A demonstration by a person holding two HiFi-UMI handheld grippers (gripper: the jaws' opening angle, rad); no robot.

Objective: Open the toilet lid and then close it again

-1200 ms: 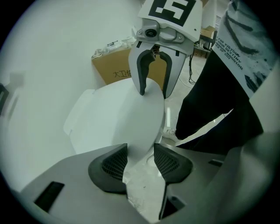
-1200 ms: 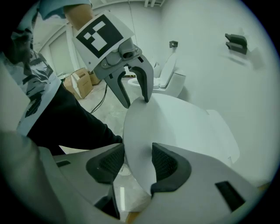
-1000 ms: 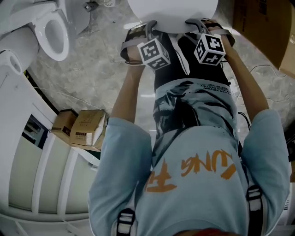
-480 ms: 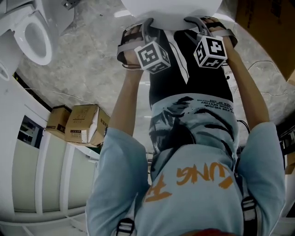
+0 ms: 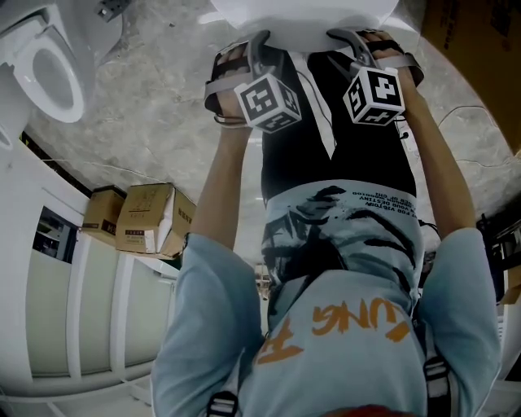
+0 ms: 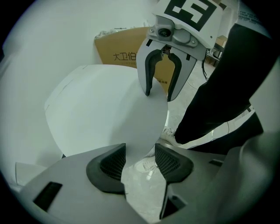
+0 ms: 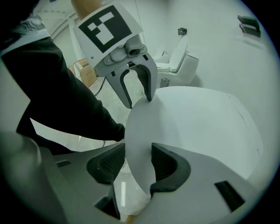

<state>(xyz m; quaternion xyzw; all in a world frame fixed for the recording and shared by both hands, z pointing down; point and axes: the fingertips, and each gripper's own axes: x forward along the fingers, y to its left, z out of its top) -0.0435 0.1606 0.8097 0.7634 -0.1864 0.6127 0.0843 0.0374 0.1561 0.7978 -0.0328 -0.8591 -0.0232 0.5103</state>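
- Toilet lid (image 5: 303, 18): white, at the top of the head view, in front of the person's legs; floor shows beneath its rim.
- Left hand-held gripper (image 6: 140, 154): clamped on the lid's rim.
- Right hand-held gripper (image 7: 136, 158): clamped on the same rim, close alongside.
- Progress: lid apparently held partway; seating it shut probably remains.

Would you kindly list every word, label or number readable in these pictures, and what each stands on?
"大卫伯": brown cardboard box, rest hidden.
"UNG", it seems: orange letters on the person's shirt, upside down.
Small print on the shirt and on the floor boxes: too small to read.
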